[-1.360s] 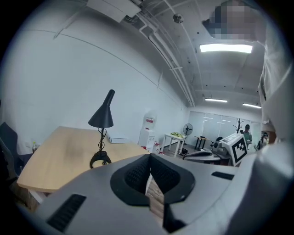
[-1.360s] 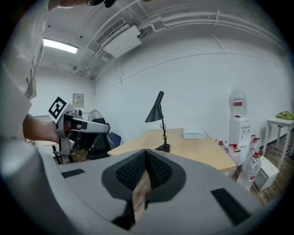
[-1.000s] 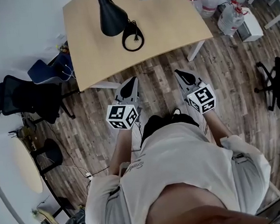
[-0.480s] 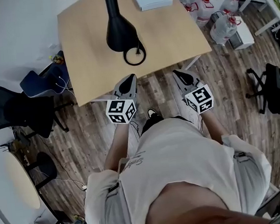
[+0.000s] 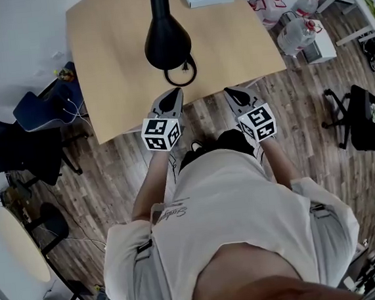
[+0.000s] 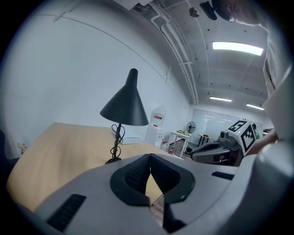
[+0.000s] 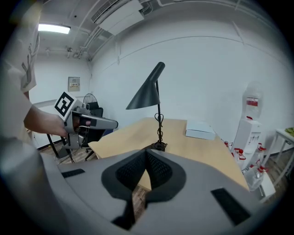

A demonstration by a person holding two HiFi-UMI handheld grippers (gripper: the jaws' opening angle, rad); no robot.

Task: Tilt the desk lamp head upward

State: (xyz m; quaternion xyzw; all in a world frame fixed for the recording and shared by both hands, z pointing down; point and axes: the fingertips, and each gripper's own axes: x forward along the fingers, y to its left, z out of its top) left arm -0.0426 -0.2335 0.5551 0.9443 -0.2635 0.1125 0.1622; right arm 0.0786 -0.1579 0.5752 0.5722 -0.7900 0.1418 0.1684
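My left gripper (image 5: 176, 91) and right gripper (image 5: 229, 91) hover at the near edge of the surface (image 5: 110, 61), each pair of fingers pressed together on nothing. The desk lamp head (image 5: 167, 44), a black cone, stands just ahead on a thin stem. It looks light, smooth and slippery, so I'd grip the narrow neck.

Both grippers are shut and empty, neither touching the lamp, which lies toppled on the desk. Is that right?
Not quite. The lamp is not toppled: it stands upright on the desk, as the right gripper view shows. The rest holds: the left gripper and the right gripper are shut, empty, and not touching the lamp.
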